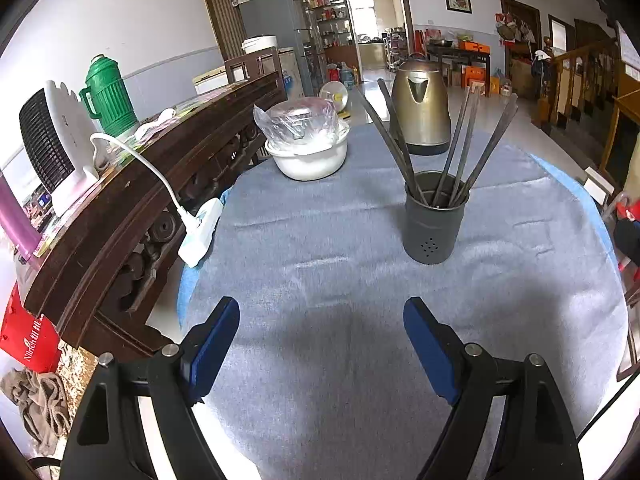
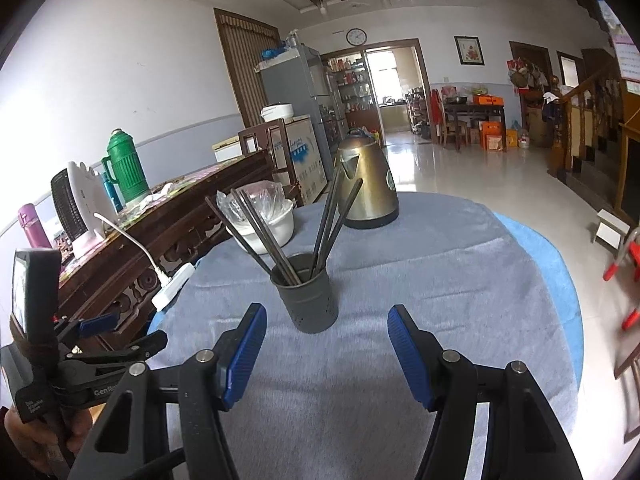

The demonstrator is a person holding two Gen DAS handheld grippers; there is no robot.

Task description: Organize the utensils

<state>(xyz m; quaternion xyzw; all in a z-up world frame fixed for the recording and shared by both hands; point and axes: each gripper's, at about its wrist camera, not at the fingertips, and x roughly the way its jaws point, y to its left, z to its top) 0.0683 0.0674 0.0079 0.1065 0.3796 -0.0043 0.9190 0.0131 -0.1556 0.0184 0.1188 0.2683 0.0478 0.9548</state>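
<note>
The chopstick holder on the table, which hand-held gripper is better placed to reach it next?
Probably the right hand-held gripper: the chopstick holder sits centred just ahead of its open jaws. From the left hand-held gripper, also open and empty, the holder stands farther off, to the right.

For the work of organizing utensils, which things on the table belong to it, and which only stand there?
Belong to the job:
- dark chopsticks
- grey holder cup they stand in

Just standing about:
- metal kettle
- white bowl under a plastic bag
- white power strip at the table's edge
</note>
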